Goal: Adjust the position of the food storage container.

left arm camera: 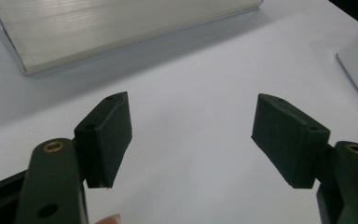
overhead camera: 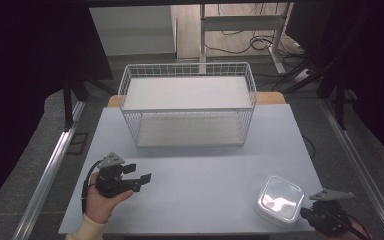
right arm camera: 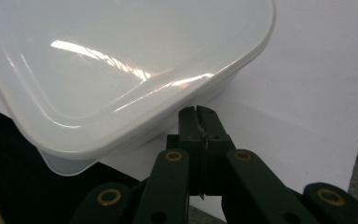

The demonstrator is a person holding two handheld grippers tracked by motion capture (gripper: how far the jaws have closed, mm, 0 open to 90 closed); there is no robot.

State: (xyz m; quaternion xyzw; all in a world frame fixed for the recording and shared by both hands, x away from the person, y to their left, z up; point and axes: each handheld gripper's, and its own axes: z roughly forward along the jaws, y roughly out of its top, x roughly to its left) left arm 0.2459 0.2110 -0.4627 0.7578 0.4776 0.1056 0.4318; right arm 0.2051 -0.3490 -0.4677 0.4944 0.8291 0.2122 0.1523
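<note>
Jaws of the right gripper [right arm camera: 199, 122] pressed flat together with nothing between them, tips just short of the near side wall of the lidded plastic container [right arm camera: 121, 70] and below its rim; touching or a hair apart, cannot tell. Probably closed on purpose to serve as a blunt pusher for sliding the box rather than pinching it. Container [overhead camera: 279, 198] set at the near right corner of the table [overhead camera: 200, 170], one corner hanging past the edge just left of the tips, so likely needing a nudge inward before any lift. Across the table, left gripper [overhead camera: 136, 176] held low over bare surface, jaws spread wide and empty, pointing toward the container, seemingly waiting to receive or steady it. Farthest ahead of both, wire basket [overhead camera: 187, 102] standing empty at the far side, well apart, a likely destination.
</note>
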